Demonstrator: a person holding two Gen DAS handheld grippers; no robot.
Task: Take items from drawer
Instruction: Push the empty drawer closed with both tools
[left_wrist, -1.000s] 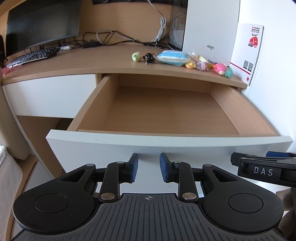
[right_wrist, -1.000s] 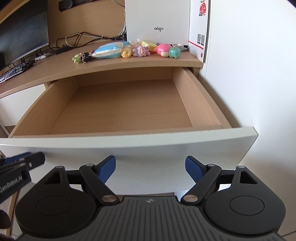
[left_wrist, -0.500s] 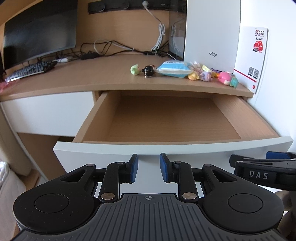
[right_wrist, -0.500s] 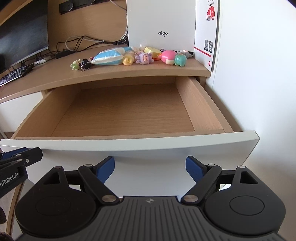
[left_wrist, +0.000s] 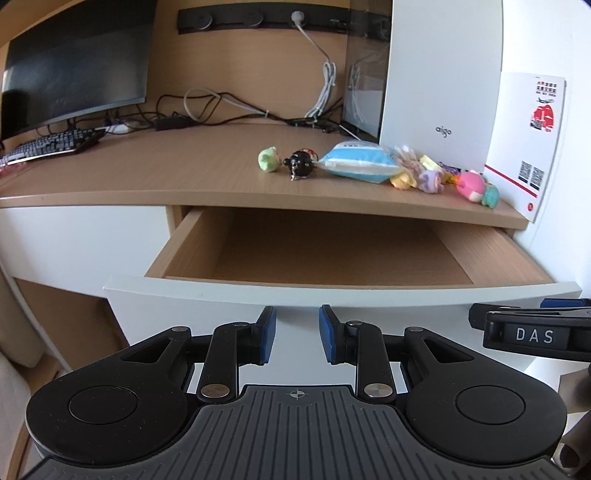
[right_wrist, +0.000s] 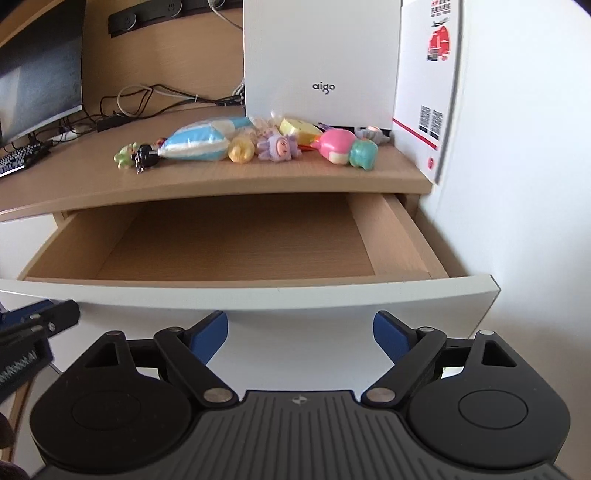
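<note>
My left tongs (left_wrist: 293, 334) narrowly parted, right tongs (right_wrist: 300, 336) just widened, gaping; both hold nothing, in front of drawer (right_wrist: 258, 291). Drawer pulled out. Toys (right_wrist: 280, 146) on bench (left_wrist: 147, 173) behind drawer.

The white box (right_wrist: 321, 62) standing at the back of the desk carries the brand "aigo" in small grey letters low on its front. In the left wrist view the side of the right gripper (left_wrist: 532, 334) shows the white letters "DAS". The white card (left_wrist: 526, 144) leaning on the wall has a red picture, red Chinese print too small to read, and two square scan codes.
</note>
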